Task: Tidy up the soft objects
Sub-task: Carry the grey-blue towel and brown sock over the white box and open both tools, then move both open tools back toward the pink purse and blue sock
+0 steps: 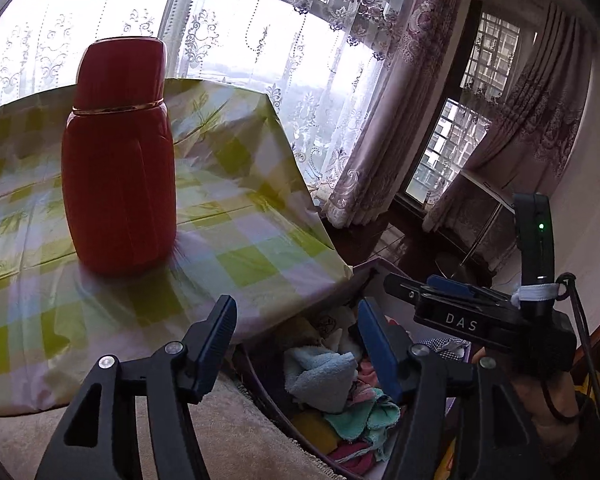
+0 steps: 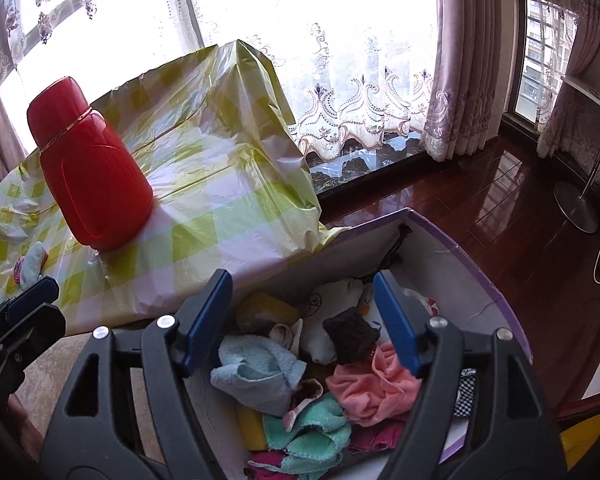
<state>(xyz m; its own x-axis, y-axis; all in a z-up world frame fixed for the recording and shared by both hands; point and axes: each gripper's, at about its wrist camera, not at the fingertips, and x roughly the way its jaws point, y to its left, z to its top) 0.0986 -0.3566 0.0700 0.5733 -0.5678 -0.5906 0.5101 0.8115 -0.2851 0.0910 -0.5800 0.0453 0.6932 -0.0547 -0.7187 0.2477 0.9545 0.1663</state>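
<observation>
Both sets of fingers, left and right, stand spread and empty over the white purple-rimmed box beside the desk, where crumpled soft cloths lie heaped for sorting.

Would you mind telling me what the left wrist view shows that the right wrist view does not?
Only the left wrist view shows the right gripper from outside, with its green light. Only the right wrist view shows the black cloth, the pink towel and the small item left on the tablecloth. Both show the red flask, the checked tablecloth, the light blue towel and the box.
</observation>
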